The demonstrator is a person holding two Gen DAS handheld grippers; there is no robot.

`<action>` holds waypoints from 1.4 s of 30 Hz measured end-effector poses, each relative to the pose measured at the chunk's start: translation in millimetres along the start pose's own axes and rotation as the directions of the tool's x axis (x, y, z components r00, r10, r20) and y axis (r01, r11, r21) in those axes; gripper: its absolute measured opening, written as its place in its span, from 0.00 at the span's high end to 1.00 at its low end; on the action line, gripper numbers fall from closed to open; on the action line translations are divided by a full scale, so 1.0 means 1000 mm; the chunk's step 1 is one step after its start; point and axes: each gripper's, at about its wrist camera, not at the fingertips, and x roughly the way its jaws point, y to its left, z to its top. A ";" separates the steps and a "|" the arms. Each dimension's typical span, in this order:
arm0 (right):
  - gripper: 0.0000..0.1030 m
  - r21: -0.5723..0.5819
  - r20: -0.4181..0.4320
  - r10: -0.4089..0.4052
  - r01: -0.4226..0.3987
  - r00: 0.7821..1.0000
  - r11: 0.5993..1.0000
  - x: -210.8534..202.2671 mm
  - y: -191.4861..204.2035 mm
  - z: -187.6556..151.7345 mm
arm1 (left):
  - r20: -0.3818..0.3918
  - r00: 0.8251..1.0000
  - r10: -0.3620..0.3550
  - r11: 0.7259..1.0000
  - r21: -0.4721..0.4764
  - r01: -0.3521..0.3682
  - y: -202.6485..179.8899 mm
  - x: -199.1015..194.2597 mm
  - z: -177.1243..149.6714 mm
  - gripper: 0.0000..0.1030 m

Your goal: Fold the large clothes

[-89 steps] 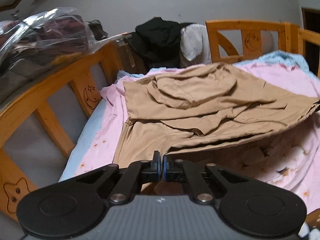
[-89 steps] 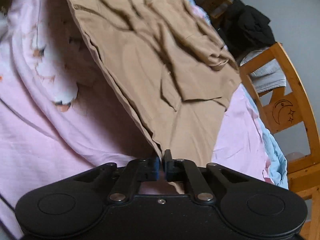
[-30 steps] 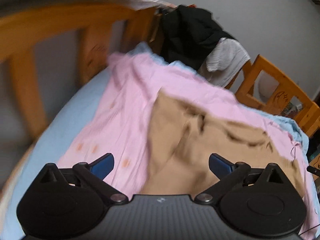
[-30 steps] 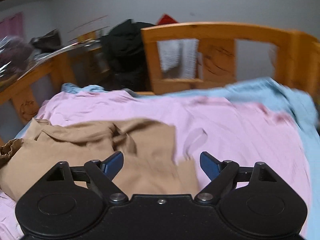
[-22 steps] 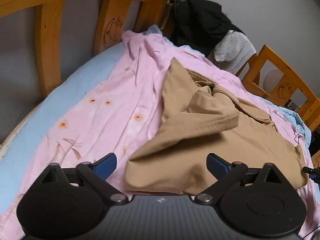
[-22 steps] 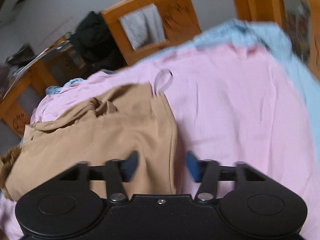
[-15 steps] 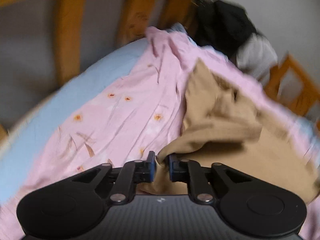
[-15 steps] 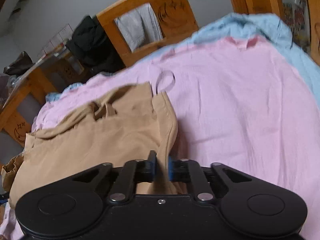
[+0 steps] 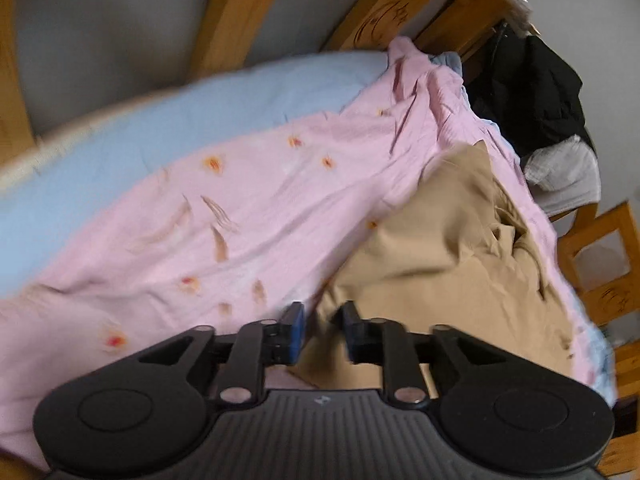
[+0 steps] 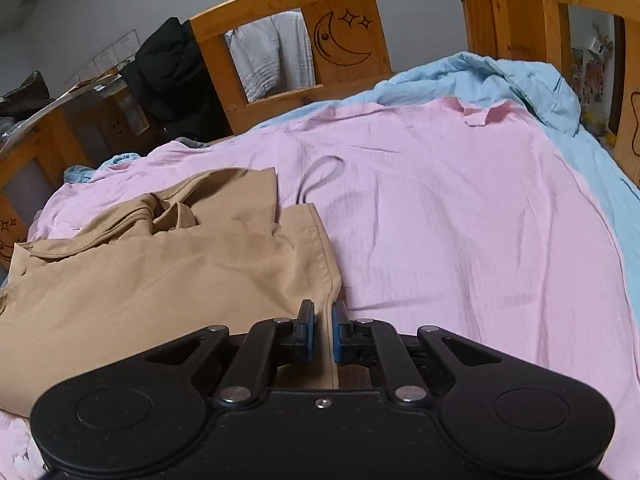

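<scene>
A tan garment lies folded over on a pink sheet on the bed. In the left wrist view my left gripper is shut on the garment's near-left corner, with tan cloth bunched between the pads. In the right wrist view the tan garment spreads to the left. My right gripper is shut on its near-right hemmed edge, and the hem runs up between the pads.
A wooden bed rail with a moon carving borders the far side, and another rail stands on the left. Dark clothes and a grey towel hang behind it. A blue blanket lies at the far right.
Three seconds ago both grippers held the garment up. They let go and opened a second ago, then dropped to its near corners and closed on the cloth. The left view has swung left.
</scene>
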 end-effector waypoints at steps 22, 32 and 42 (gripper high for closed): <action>0.43 -0.560 0.058 0.193 -0.128 0.980 0.819 0.069 0.230 -0.060 | 0.179 0.984 0.008 0.730 0.671 -0.128 -0.186 0.085 -0.079 0.22; 0.39 -0.508 0.087 0.158 -0.093 0.984 0.856 0.022 0.189 -0.047 | 0.203 0.978 -0.052 0.862 0.503 -0.058 -0.136 0.036 -0.056 0.20; 0.22 -0.392 0.021 0.065 -0.052 0.998 0.918 0.020 0.128 -0.052 | 0.214 0.976 0.048 0.890 0.434 -0.139 -0.106 0.028 -0.056 0.09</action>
